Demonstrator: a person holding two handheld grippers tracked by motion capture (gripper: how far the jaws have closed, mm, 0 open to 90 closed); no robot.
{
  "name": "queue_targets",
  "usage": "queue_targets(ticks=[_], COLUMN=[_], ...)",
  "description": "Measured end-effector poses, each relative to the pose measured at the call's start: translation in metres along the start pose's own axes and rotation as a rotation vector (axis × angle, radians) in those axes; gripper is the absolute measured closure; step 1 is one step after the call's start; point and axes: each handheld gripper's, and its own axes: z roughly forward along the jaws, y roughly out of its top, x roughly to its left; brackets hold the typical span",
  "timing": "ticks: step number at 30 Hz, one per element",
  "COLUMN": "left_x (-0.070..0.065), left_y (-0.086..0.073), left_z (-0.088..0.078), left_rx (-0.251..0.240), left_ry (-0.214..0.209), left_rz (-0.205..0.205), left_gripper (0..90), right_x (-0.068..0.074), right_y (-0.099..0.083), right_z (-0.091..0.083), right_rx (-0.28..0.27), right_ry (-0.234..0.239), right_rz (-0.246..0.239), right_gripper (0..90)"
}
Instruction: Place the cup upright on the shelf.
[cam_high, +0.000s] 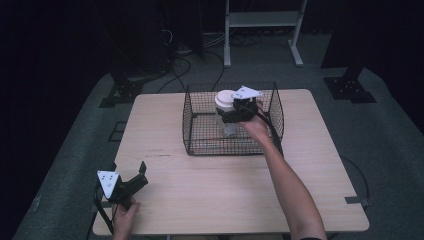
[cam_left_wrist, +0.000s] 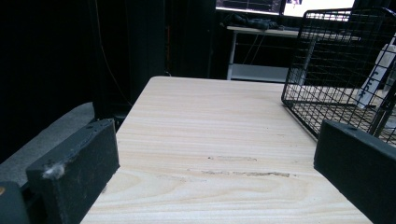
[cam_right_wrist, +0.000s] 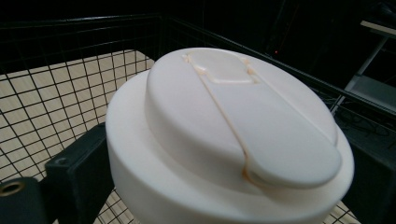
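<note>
A clear jar with a wide white lid (cam_high: 225, 98) stands inside a black wire basket (cam_high: 200, 145) at the middle of the wooden table (cam_high: 210, 195). My right gripper (cam_high: 235, 113) reaches into the basket from the near right and is shut on the jar just under the lid. In the right gripper view the lid (cam_right_wrist: 224, 130) bulges between the two black jaws, with the basket mesh (cam_right_wrist: 56, 84) behind. My left gripper (cam_high: 142, 176) rests open at the table's front left corner. Its jaws stand wide apart over bare wood (cam_left_wrist: 210, 107), and the basket (cam_left_wrist: 327, 56) lies off to its right.
Behind the table stands a white shelf frame (cam_high: 262, 20), with cables on the floor. Black stand bases sit at the back left (cam_high: 117, 92) and back right (cam_high: 350, 87). Bare tabletop lies between the basket and the front edge.
</note>
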Motion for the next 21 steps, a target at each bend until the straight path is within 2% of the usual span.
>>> queue_targets(ticks=[21], left_x=[-0.0001], left_y=[0.0000], left_z=[0.0001], left_rx=[0.002], left_ry=[0.003], left_rz=[0.002], left_gripper=[0.0], right_x=[-0.0058], right_y=[-0.0029], right_z=[-0.0070], right_rx=[0.019], right_ry=[0.017], right_rz=[-0.001], right_gripper=[3.8])
